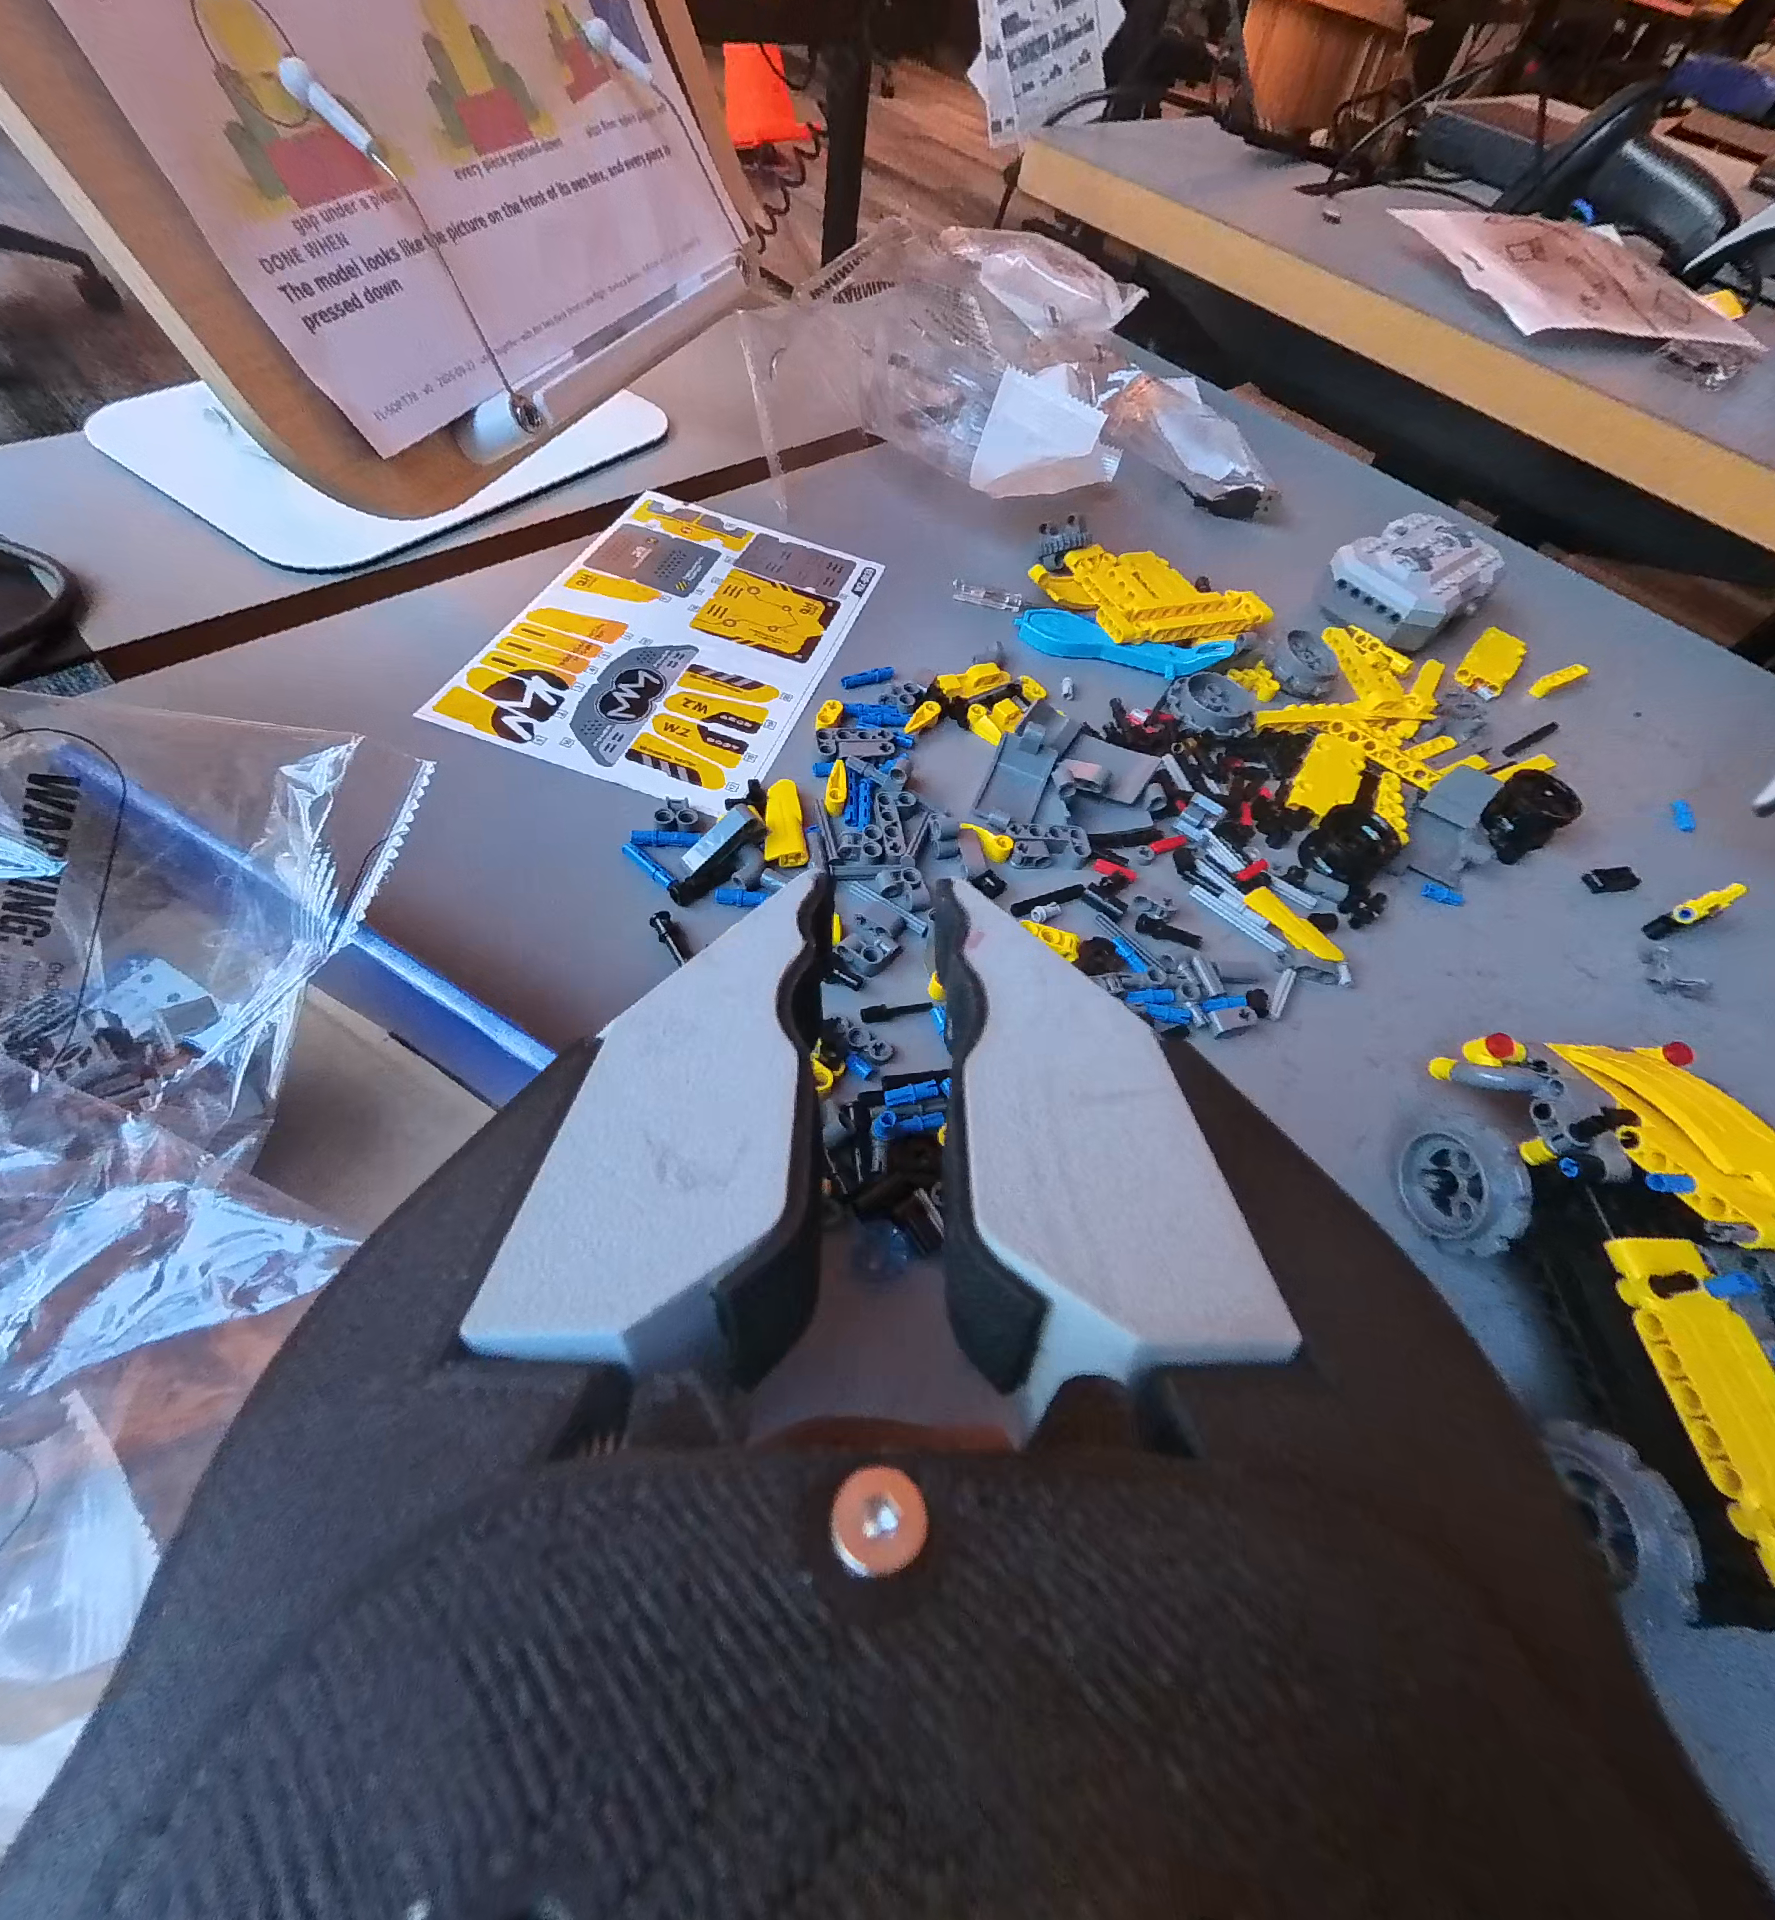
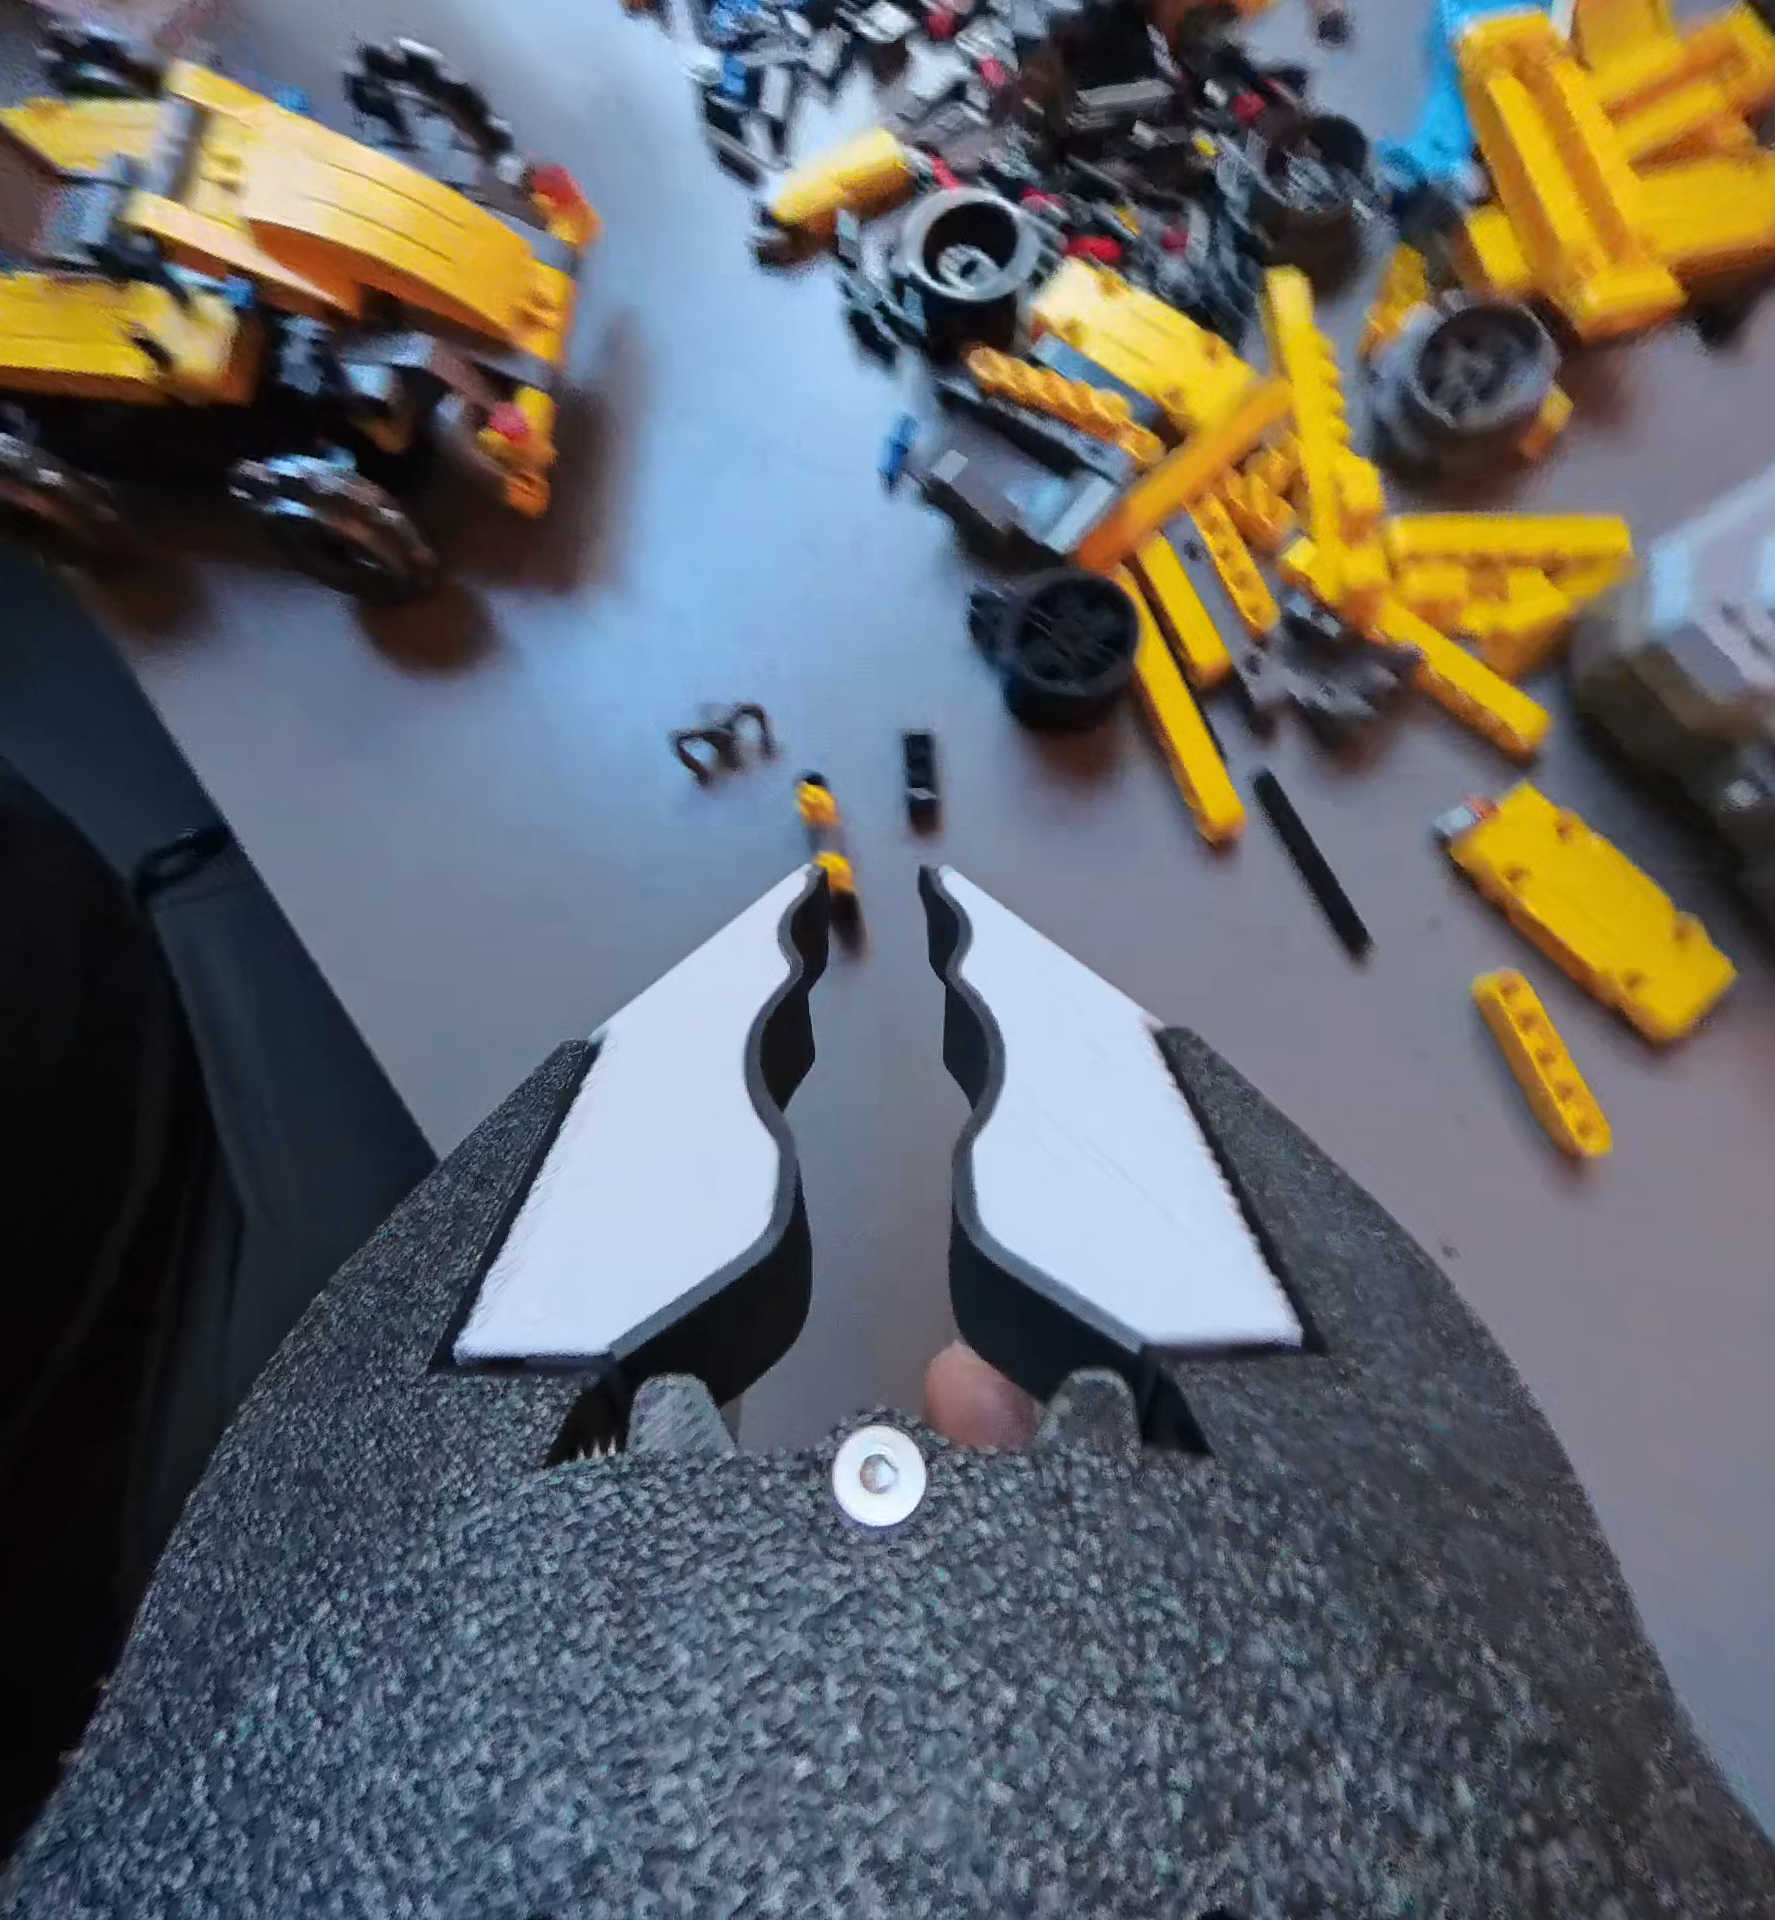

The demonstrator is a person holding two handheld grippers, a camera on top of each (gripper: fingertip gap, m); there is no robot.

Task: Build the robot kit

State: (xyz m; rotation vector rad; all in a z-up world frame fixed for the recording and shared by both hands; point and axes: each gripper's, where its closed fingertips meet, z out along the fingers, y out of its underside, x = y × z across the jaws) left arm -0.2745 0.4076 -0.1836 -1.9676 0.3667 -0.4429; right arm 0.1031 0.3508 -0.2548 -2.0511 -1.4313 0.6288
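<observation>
Half-built yellow vehicle beside a large spread of loose building pieces.

Left wrist view: the left claw (image 1: 878, 894) hangs empty, jaws narrowly parted, over the loose small pieces (image 1: 1018, 862) at centre frame on the grey worktop (image 1: 509, 831); a sticker sheet (image 1: 644, 655) lies upper left of them, clear bags (image 1: 83, 935) at far left, and the partly assembled yellow vehicle (image 1: 1693, 1299) at lower right, so assembly looks well short of finished. Right wrist view, blurred: the right claw (image 2: 870, 883) is empty, jaws narrowly apart, its tips just beside a small yellow-and-black piece (image 2: 829, 842) on bare worktop; the vehicle sits upper left, yellow beams (image 2: 1382, 499) upper right.
</observation>
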